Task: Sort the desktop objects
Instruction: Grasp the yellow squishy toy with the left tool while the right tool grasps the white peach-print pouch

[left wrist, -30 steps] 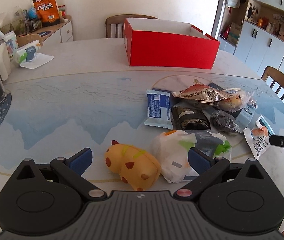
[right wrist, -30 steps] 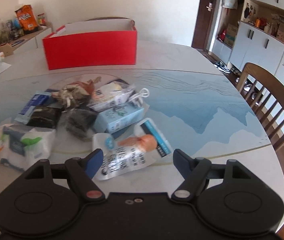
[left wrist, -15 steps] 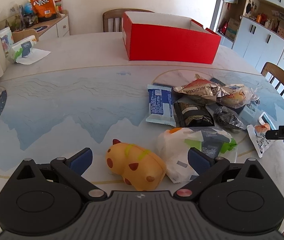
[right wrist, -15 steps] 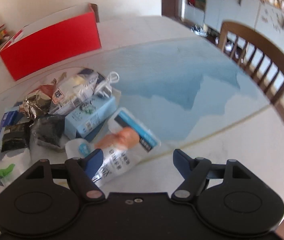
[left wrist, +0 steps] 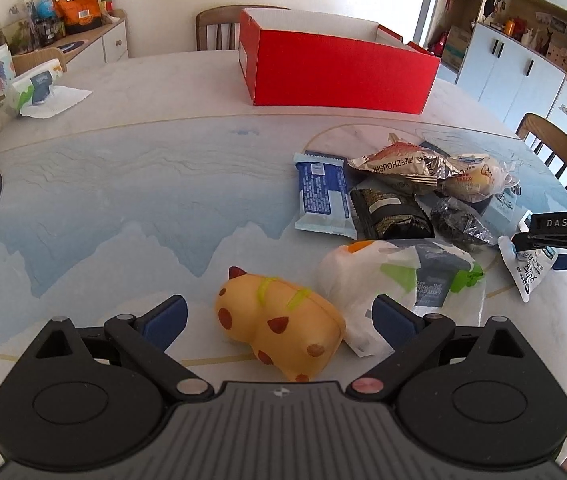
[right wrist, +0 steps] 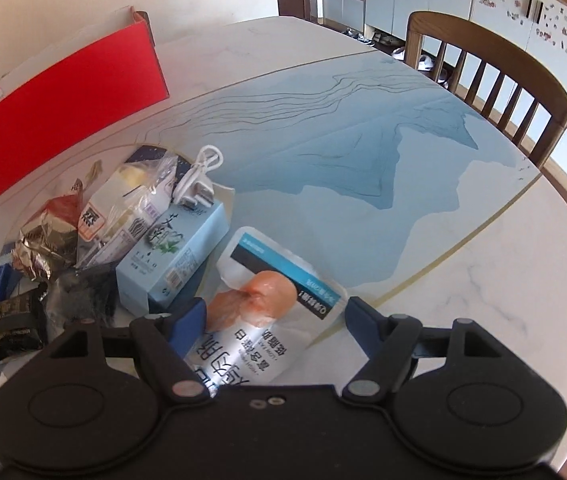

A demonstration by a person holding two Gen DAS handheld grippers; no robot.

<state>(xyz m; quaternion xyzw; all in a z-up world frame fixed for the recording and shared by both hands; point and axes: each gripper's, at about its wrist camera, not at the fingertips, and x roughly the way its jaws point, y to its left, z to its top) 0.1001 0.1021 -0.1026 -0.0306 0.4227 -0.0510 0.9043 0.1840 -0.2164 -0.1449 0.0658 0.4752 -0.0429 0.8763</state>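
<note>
Right gripper (right wrist: 275,314) wide open, straddling the white snack pouch (right wrist: 267,304) on the worktop (right wrist: 483,280), not gripping. Left gripper (left wrist: 279,318) wide open too, empty, yellow spotted toy (left wrist: 283,332) lying between its fingers. Red box (left wrist: 339,68) at far side, snack pile just right of toy.

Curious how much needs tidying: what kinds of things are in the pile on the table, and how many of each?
Food packets: 6 – blue wrapper, black packet, foil packet, dark crinkly packet, bun bag, meat pouch
Squishy toy: 1
White soft pack: 1
Light blue box: 1
White charger: 1
Total: 10 visible
</note>
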